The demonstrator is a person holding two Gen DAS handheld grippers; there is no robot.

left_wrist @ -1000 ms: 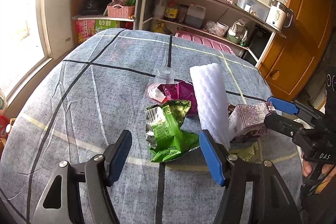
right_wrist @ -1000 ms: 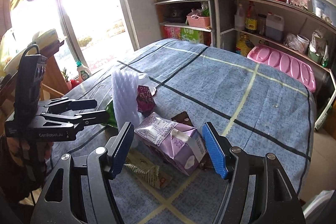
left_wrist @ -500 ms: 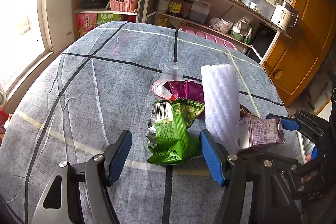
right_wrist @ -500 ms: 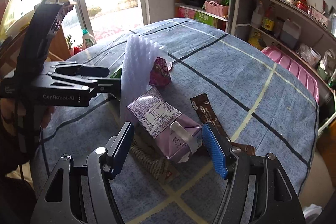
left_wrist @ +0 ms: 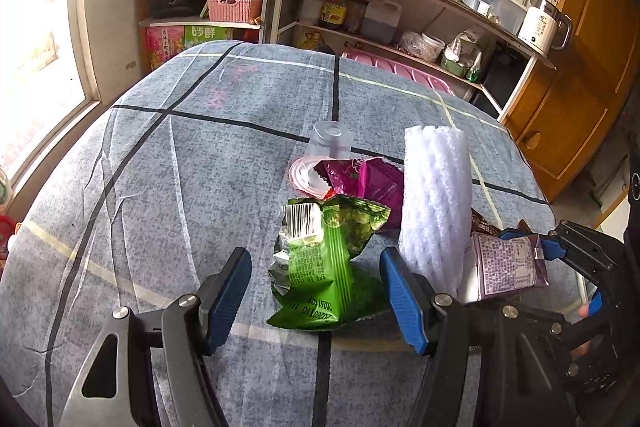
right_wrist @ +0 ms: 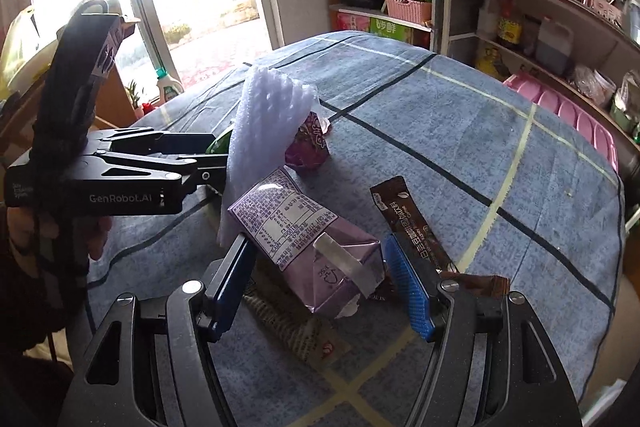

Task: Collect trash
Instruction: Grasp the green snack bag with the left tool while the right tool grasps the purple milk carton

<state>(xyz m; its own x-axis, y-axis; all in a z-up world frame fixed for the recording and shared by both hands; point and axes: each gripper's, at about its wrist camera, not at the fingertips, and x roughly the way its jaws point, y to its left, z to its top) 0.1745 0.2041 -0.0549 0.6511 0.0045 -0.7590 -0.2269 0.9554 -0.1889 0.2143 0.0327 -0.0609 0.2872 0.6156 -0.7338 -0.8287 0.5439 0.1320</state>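
Note:
My right gripper [right_wrist: 320,283] is shut on a purple drink carton [right_wrist: 320,247] and holds it tilted just above the table; the carton also shows in the left wrist view [left_wrist: 506,265]. My left gripper [left_wrist: 316,293] is open, its jaws either side of a green snack bag [left_wrist: 324,259] lying on the cloth. A white foam net sleeve [left_wrist: 436,203] stands upright by the left gripper's right finger. A magenta wrapper [left_wrist: 366,179], a clear plastic cup [left_wrist: 330,141] and a brown sachet [right_wrist: 408,219] lie near.
The table has a blue-grey checked cloth [left_wrist: 180,155]. A flat printed wrapper [right_wrist: 292,323] lies under the carton. Kitchen shelves [left_wrist: 360,11] with bottles stand behind, a pink tray [right_wrist: 572,115] by the far edge, a wooden cabinet [left_wrist: 580,79] to the right.
My right gripper has closed in on the purple carton and lifted it off the cloth, tilting it. My left gripper has moved slightly nearer the green bag and stayed open.

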